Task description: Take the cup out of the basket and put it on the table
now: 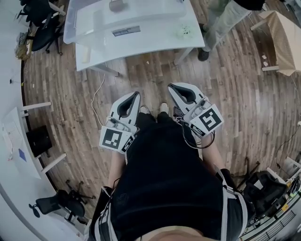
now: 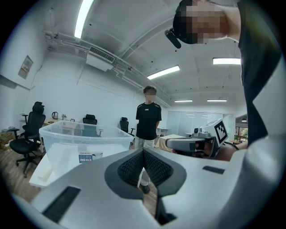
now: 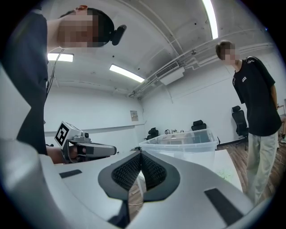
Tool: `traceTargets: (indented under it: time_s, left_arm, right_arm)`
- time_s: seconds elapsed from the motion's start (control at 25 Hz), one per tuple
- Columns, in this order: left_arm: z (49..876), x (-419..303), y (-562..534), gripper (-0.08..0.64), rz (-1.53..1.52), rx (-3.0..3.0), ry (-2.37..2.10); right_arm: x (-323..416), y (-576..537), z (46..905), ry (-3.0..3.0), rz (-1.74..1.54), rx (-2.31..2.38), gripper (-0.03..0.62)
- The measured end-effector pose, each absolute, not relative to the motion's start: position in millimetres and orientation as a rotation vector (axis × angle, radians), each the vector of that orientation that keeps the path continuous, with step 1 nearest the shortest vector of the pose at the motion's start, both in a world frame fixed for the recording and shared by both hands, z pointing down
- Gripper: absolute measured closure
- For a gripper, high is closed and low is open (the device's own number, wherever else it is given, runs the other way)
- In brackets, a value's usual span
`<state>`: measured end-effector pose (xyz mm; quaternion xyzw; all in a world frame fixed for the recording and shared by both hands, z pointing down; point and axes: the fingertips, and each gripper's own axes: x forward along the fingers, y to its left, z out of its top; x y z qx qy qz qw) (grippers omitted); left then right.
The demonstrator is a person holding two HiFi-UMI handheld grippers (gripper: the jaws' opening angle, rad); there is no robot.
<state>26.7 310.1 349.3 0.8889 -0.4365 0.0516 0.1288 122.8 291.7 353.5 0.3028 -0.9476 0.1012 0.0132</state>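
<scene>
The basket is a clear plastic bin on a white table ahead of me. A small grey-brown thing at the bin's far end may be the cup; it is too small to tell. I hold both grippers close to my body, well short of the table. My left gripper is shut and empty, and so is my right gripper. The left gripper view has the shut left gripper in front of the bin. In the right gripper view the shut right gripper points at the bin.
A person stands at the table's far right corner. Office chairs are at the back left, and a white desk runs along the left. A cable lies on the wooden floor. A small green thing lies on the table.
</scene>
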Motion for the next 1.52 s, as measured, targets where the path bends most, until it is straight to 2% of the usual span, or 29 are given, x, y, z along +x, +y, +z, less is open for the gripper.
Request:
traceTargets:
  time_s: [0.6,1.52]
  left_arm:
    - [360.8,22.0,286.8,0.543,0.157,2.525,-1.325]
    - [353.0,-106.0,155.2,0.543,0.106,2.635,-1.215]
  right_arm:
    - [116.8,266.4,365.5,-2.963,0.359,0.874,0.575]
    - [-12.9,141.7,348.8,-2.898,0.287,0.987,0.575]
